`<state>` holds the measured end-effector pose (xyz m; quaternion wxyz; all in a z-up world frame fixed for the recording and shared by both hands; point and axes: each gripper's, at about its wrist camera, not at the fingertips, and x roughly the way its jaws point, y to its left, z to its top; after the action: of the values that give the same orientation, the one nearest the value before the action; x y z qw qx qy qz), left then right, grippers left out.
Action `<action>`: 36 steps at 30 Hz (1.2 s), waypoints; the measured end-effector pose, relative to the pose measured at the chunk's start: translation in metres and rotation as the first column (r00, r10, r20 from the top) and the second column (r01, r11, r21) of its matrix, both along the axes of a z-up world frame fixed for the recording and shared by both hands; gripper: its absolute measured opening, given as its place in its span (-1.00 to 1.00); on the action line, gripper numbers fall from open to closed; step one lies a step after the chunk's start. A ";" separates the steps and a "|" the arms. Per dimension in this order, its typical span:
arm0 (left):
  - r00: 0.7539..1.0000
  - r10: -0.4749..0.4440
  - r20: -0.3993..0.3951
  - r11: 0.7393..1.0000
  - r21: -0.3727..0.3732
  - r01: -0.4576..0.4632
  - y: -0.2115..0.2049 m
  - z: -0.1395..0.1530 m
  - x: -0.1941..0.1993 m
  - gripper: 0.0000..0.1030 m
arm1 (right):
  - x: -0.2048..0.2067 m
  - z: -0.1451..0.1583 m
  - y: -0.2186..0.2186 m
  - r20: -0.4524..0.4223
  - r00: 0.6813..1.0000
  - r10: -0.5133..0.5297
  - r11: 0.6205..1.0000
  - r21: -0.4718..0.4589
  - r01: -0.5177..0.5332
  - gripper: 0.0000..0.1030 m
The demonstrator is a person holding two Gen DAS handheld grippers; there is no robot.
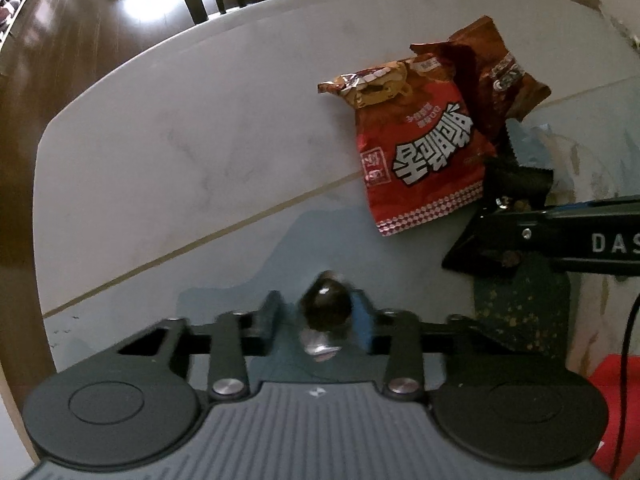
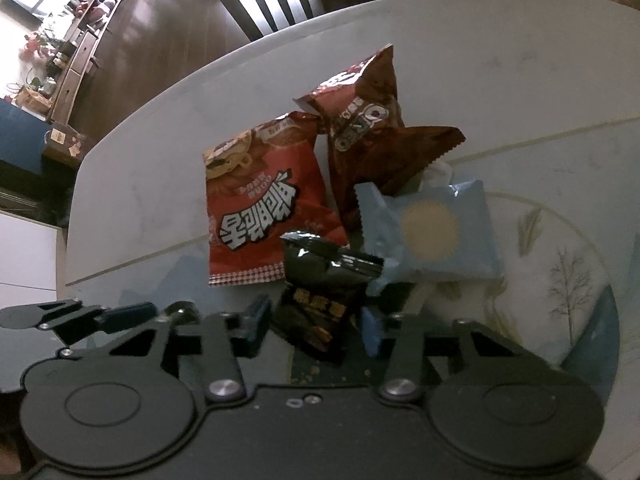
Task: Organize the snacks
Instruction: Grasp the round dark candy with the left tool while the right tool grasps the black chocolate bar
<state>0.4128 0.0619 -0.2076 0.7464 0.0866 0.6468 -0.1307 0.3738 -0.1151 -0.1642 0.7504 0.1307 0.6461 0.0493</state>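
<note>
In the left wrist view, the left gripper point(image 1: 318, 314) is seen closed on a small dark round wrapped sweet point(image 1: 326, 306) above the grey table point(image 1: 180, 140). A red snack bag point(image 1: 420, 152) and a brown snack bag point(image 1: 492, 76) are seen lying toward the table's far right edge. In the right wrist view, the right gripper point(image 2: 314, 326) is seen clamped on a black snack packet point(image 2: 320, 296), which lies just in front of the red bag, beside a light blue packet point(image 2: 432, 232) bearing a yellow sun.
</note>
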 end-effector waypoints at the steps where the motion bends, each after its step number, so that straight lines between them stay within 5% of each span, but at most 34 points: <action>1: 1.000 0.000 0.001 1.000 -0.002 0.000 0.000 0.000 -0.002 -0.43 | 0.000 0.000 0.001 0.001 1.000 -0.001 1.000 0.002 0.001 -0.28; 16: 0.989 0.131 0.075 0.991 -0.023 -0.129 0.022 0.027 -0.008 -0.44 | -0.017 0.027 -0.008 0.094 0.995 0.023 0.999 0.034 -0.026 -0.52; 36: 0.934 0.216 0.283 0.976 -0.097 -0.197 0.041 0.156 -0.070 -0.44 | -0.085 0.136 -0.018 0.251 0.961 0.113 0.989 0.069 -0.134 -0.52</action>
<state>0.3426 0.1030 -0.0513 0.8457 0.0112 0.5303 -0.0591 0.2891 -0.1334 -0.0286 0.8139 0.1149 0.5522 0.1393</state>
